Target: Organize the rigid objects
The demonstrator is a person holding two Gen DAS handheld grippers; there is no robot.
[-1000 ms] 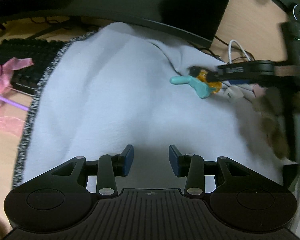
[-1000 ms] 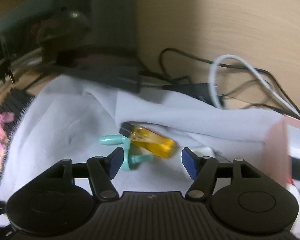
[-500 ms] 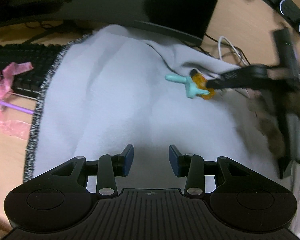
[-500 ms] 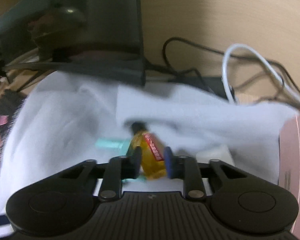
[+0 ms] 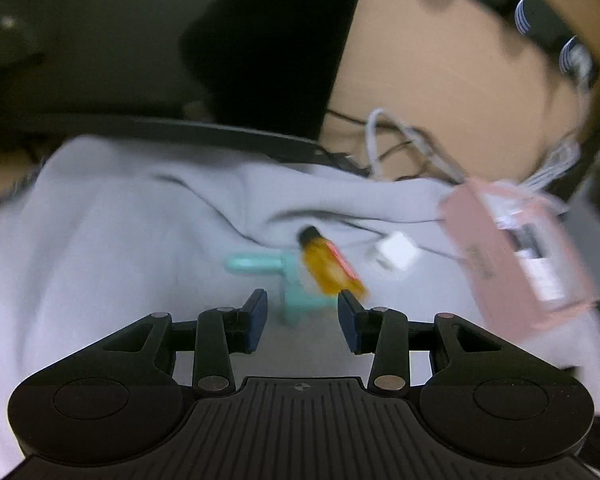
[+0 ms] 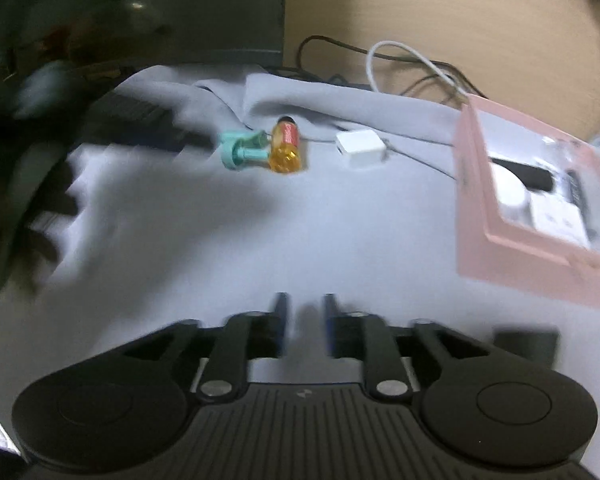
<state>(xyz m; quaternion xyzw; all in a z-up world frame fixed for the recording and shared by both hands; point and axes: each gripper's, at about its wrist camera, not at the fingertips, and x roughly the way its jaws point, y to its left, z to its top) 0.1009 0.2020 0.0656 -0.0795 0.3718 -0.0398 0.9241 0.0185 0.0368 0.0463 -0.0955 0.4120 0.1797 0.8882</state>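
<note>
Where the grey cloth (image 6: 260, 240) bunches into a fold lies the amber bottle (image 6: 285, 151) on its side, its long axis running away from the right wrist camera, dark cap toward the fold and flat base toward the lens. From the left wrist camera the same bottle (image 5: 329, 266) slants, cap up-left and base down-right, with a red label strip along its upper flank. Touching its left side is the teal plastic piece (image 6: 242, 151), which seems to be a T- or L-shaped peg, though blur hides its exact form. Just right of the bottle, apart from it, sits a small white adapter (image 6: 360, 149). Farther right a pink box (image 6: 532, 216) rests on the cloth, white and black items inside. Cables (image 6: 400, 64) trail over the wooden desk (image 6: 440, 12) behind.

The left tongs (image 5: 301, 315) stand spread, empty, their tips just short of the teal piece. The right tongs (image 6: 303, 322), well apart from the bottle, have just been opening to a narrow gap with nothing between them.
</note>
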